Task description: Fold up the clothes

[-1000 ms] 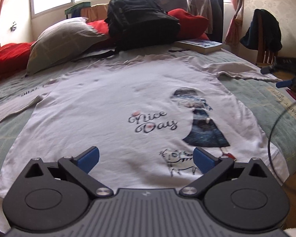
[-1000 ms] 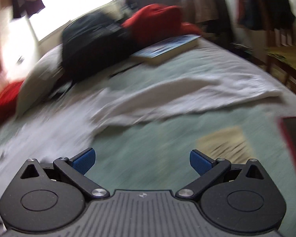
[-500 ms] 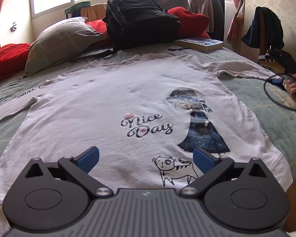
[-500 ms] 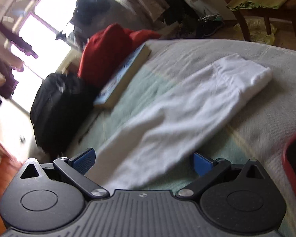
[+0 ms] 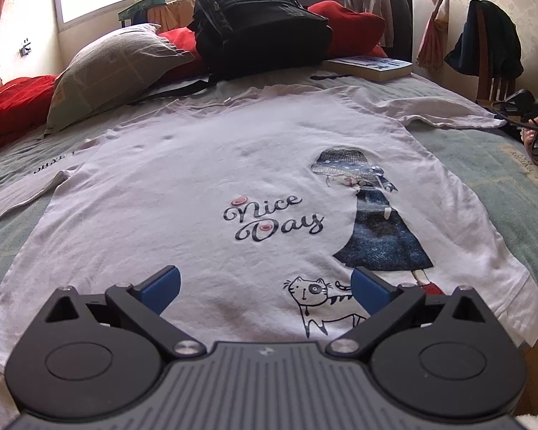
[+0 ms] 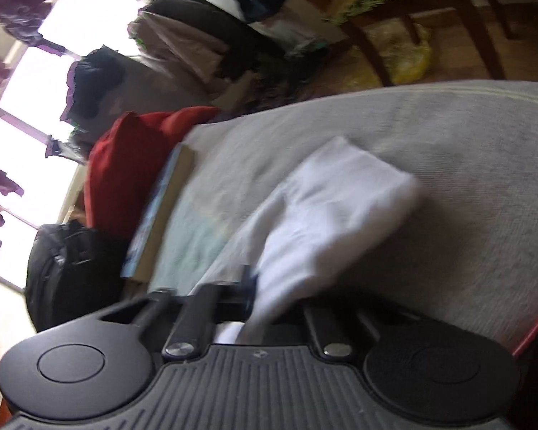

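A white long-sleeved shirt [image 5: 204, 165] with a "Nice Day" print, a girl and a cat lies flat, front up, on the bed. My left gripper [image 5: 265, 286] hovers open over its lower hem, blue pads wide apart with nothing between them. The shirt's right sleeve [image 6: 326, 208] stretches toward the bed's edge in the right wrist view. My right gripper [image 6: 265, 294] is rolled sideways and shut on that sleeve, the white cloth bunched between the fingers. In the left wrist view the right gripper [image 5: 520, 98] shows at the sleeve's end, with a hand behind it.
A black backpack [image 5: 258, 21], a grey pillow [image 5: 114, 68], red cushions [image 5: 348, 25] and a book [image 5: 373, 66] crowd the head of the bed. A wooden chair [image 6: 405, 18] with dark clothes stands past the bed's right edge. The bed cover [image 6: 448, 136] is grey-green.
The right gripper rolled, dropped onto the right sleeve and went from wide open to shut on it. The left gripper stayed open over the hem.
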The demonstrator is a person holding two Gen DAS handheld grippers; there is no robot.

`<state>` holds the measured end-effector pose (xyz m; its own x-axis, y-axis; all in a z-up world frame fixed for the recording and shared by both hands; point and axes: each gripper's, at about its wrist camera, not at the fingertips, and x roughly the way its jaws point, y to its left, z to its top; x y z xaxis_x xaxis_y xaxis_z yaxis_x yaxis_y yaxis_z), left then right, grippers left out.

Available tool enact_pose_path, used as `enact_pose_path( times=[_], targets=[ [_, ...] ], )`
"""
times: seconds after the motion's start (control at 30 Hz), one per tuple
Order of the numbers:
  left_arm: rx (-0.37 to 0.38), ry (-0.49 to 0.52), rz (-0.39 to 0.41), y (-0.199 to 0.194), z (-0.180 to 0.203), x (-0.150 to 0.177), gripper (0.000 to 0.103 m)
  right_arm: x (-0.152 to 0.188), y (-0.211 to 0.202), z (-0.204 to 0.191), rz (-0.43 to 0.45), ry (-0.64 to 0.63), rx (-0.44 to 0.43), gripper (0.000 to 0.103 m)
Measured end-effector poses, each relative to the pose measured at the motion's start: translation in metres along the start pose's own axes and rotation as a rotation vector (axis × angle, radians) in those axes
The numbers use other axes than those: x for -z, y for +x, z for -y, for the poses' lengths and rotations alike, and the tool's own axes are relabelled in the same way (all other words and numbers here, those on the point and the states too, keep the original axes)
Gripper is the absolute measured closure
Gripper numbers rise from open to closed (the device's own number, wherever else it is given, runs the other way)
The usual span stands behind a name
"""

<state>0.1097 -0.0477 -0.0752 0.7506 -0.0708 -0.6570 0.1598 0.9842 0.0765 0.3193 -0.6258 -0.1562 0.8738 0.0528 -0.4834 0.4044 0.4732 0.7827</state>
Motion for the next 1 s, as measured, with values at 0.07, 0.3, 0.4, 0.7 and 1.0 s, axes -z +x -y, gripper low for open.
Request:
enact_pose_path(
  times=[0.07, 0.3, 0.4, 0.7, 1.0],
  targets=[
    [0.000, 0.003, 0.004, -0.002, 0.000, 0.000, 0.002, 0.001, 0.001, -0.008, 0.009, -0.036, 0.031, 0.101],
    [0.005, 0.002, 0.032, -0.011, -0.001, -0.001, 0.002, 0.005, -0.016, -0.046, 0.078, -0.247, 0.173, 0.098],
    [0.010, 0.001, 0.036, -0.012, -0.002, -0.001, 0.002, 0.002, -0.031, -0.051, 0.118, -0.293, 0.200, 0.098],
    [0.018, 0.009, 0.050, -0.016, -0.005, 0.000, 0.002, 0.000, -0.051, -0.044, 0.111, -0.319, 0.378, 0.093],
    [0.025, 0.000, 0.028, -0.006, -0.014, -0.005, 0.002, 0.008, -0.080, -0.087, 0.222, -0.430, 0.476, 0.065]
  ],
)
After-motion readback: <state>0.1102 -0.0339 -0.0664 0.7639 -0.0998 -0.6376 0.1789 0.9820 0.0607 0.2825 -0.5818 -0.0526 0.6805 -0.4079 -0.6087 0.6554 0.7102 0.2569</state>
